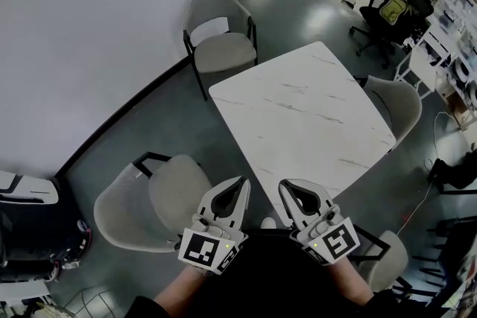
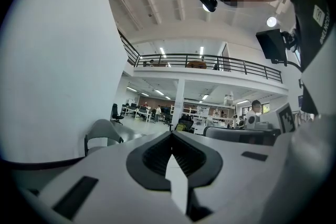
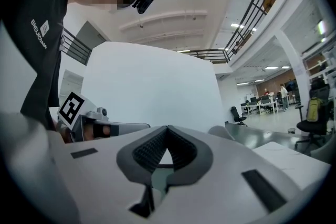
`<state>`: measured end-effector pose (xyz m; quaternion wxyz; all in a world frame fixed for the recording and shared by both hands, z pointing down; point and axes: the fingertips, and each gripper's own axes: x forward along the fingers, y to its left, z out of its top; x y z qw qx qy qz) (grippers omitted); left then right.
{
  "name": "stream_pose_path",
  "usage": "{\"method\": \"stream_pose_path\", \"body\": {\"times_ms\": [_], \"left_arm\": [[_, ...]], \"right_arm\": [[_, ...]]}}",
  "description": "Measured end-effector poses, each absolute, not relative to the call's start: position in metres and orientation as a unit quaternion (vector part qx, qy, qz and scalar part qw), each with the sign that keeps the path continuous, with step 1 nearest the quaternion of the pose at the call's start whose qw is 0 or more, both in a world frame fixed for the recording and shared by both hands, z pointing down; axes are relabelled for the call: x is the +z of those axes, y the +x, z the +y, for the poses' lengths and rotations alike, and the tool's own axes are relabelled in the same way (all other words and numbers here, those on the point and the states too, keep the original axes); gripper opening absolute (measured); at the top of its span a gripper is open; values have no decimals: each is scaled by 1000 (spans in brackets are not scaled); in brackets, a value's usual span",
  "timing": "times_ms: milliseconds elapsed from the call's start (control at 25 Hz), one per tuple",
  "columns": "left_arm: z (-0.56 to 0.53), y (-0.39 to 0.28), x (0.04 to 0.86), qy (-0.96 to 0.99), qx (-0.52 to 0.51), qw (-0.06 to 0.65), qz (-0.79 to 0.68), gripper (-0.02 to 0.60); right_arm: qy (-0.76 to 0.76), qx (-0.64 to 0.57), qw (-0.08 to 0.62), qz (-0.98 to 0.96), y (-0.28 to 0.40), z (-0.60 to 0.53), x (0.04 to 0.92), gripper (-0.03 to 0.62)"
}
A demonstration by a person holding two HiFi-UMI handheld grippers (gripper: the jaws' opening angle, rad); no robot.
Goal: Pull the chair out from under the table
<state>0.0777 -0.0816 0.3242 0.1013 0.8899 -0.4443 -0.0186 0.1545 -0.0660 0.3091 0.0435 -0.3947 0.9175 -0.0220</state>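
Note:
A white marble table (image 1: 302,112) stands in the middle of the head view with several grey padded chairs around it. One chair (image 1: 397,106) is tucked against its right edge. Another chair (image 1: 149,201) stands off its near-left side, and a third (image 1: 218,33) is at the far corner by the wall. My left gripper (image 1: 244,179) and right gripper (image 1: 284,185) are held side by side in front of the person's body, just short of the table's near corner. Both are shut, with nothing between the jaws (image 2: 171,134) (image 3: 167,127). Neither touches a chair.
A white wall (image 1: 97,26) runs along the left. A dark machine (image 1: 33,234) sits at the lower left. A fourth chair (image 1: 389,258) shows at the lower right. Black office chairs (image 1: 387,15) and cluttered desks stand at the far right, with cables on the floor.

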Motion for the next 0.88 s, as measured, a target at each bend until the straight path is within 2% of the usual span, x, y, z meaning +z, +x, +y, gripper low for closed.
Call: {"method": "stream_pose_path", "body": {"times_ms": [880], "left_arm": [[-71, 83, 332, 896, -13, 120, -426, 5]], "right_arm": [[-411, -41, 33, 910, 161, -64, 322, 11]]}}
